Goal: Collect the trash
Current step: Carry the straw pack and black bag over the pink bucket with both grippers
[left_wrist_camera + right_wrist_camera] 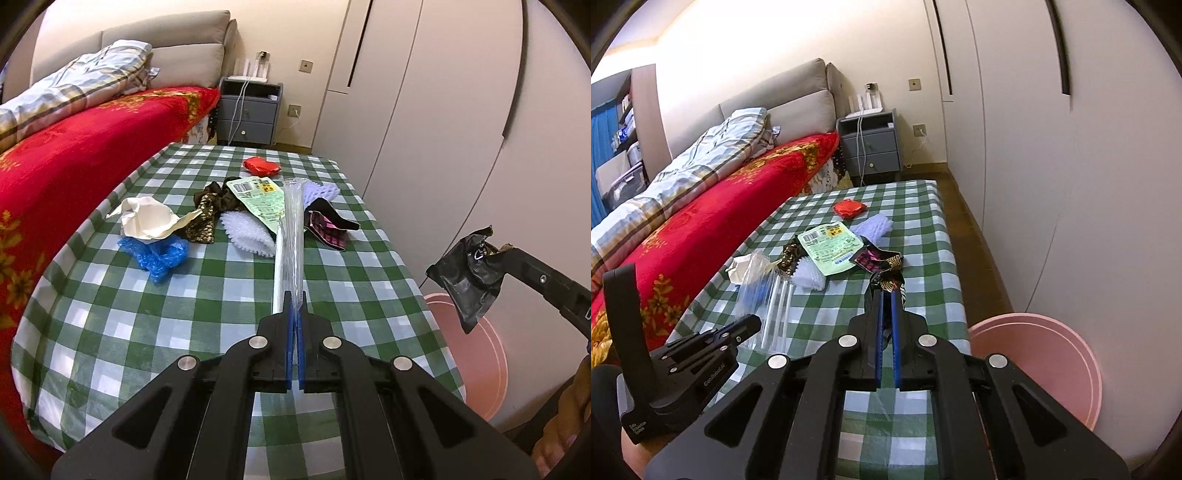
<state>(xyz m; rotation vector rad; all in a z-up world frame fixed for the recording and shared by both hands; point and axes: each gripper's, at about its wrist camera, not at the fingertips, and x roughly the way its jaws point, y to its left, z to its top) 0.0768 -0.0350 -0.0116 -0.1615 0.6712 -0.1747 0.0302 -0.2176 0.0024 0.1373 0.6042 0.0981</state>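
A crumpled black foil wrapper with gold print (467, 275) hangs pinched in the right gripper (886, 295), held off the right edge of the surface and above the round pink plastic bin (1052, 354) on the floor. The left gripper (294, 295) is clenched on a long clear plastic sleeve (291, 229), which sticks out ahead of it over the green-and-white checked tablecloth (147, 314).

Both hands are loaded, so the step in hand looks like carrying to the bin; the next move likely calls for bringing each gripper over the bin's mouth and letting go, the wrapper first since it is nearer.

Left on the surface are a red foil packet (261, 166), a pale green printed pouch (258, 199), white foam netting (245, 230), a pink-and-black wrapper (330, 229), a crumpled white paper wad (147, 218) and blue bubble wrap (159, 256).

The bin's inside is hidden, and its far side is cut off by the surface edge, so what it already holds cannot be told.
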